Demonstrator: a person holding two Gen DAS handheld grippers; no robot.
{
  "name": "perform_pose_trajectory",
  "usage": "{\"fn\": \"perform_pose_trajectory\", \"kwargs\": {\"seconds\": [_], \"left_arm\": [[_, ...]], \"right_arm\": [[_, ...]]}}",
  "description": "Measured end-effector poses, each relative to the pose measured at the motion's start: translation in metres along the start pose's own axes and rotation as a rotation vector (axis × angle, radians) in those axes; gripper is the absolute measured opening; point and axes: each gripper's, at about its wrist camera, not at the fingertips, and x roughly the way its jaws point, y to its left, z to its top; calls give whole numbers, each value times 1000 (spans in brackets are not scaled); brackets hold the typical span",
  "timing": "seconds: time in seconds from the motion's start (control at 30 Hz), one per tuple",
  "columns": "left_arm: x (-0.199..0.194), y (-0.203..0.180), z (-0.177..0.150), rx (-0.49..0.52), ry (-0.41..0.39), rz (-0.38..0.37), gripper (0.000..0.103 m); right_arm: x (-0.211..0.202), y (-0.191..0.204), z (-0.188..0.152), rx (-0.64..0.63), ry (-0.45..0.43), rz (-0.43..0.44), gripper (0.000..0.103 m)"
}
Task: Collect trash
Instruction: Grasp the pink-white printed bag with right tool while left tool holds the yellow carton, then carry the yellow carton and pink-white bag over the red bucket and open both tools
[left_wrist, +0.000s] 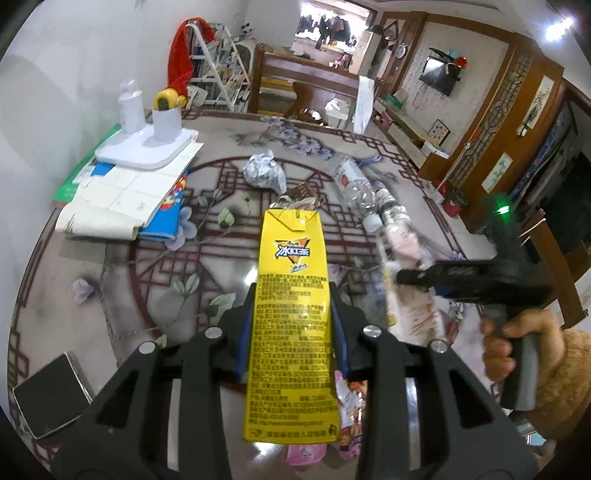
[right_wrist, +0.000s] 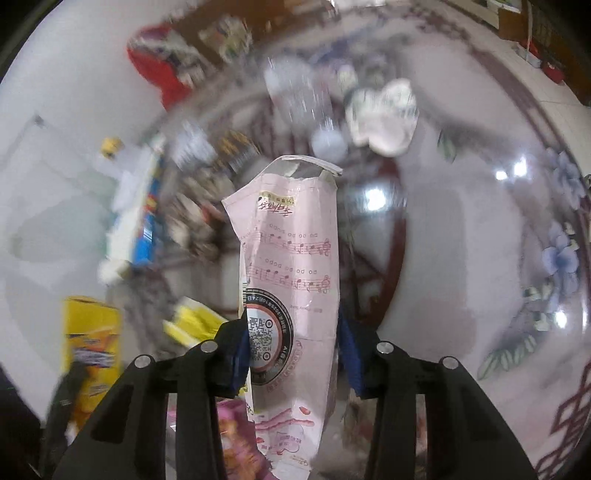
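A yellow iced-tea carton (left_wrist: 291, 258) stands lengthwise between the pads of my left gripper (left_wrist: 291, 295), which is shut on its sides above the patterned table (left_wrist: 166, 266). To its right, my right gripper (left_wrist: 410, 277) grips a pink drink carton (left_wrist: 417, 317). In the right wrist view the same pink carton (right_wrist: 291, 240), printed with music notes, is clamped in my right gripper (right_wrist: 290, 332). The yellow carton (right_wrist: 90, 332) shows blurred at lower left there. Further trash lies farther back: a crumpled foil bag (left_wrist: 264, 171), a clear plastic bottle (left_wrist: 354, 184) and a torn wrapper (left_wrist: 295, 201).
Pink wrappers (left_wrist: 306, 452) lie under the left gripper. Books and papers (left_wrist: 122, 199) with a white tray (left_wrist: 147, 147) fill the table's left side. A dark flat object (left_wrist: 48, 398) sits at the near left edge. A person's hand (left_wrist: 498, 350) holds the right gripper's handle.
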Motion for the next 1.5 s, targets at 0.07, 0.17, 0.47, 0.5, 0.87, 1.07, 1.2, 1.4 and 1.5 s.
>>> {"fn": "perform_pose_trajectory", "kwargs": {"seconds": [0.07,0.17,0.47,0.5,0.87,1.07,1.2,1.4,1.5], "left_arm": [[0,-5,3,10,-6,-9,34],[0,-20,7,32,-18,-26,34],[-3,-54,18,52,-42,-67,34],[-2,-60,20,57,-40,-73,34],[12,-121,22,105,-29,-73,34],[22,-162,23,106,-28,-80,34],[28,-193,23,100,-23,-98,34],[30,-236,19,117,-25,-131,34],[32,-255,13,134,-24,-141,34]], "right_arm": [[-23,2,-1,-8,-51,23,40],[-55,1,-3,-40,-138,0,40],[-103,-19,-21,-42,-248,-26,41],[-105,-23,-22,-38,-253,-28,41],[-140,-77,-28,-14,-296,-26,42],[-161,-107,-24,-28,-297,-48,42],[-176,-131,-22,-21,-300,-47,42],[-191,-165,-21,5,-305,-45,42],[-194,-179,-21,18,-304,-39,42]]}}
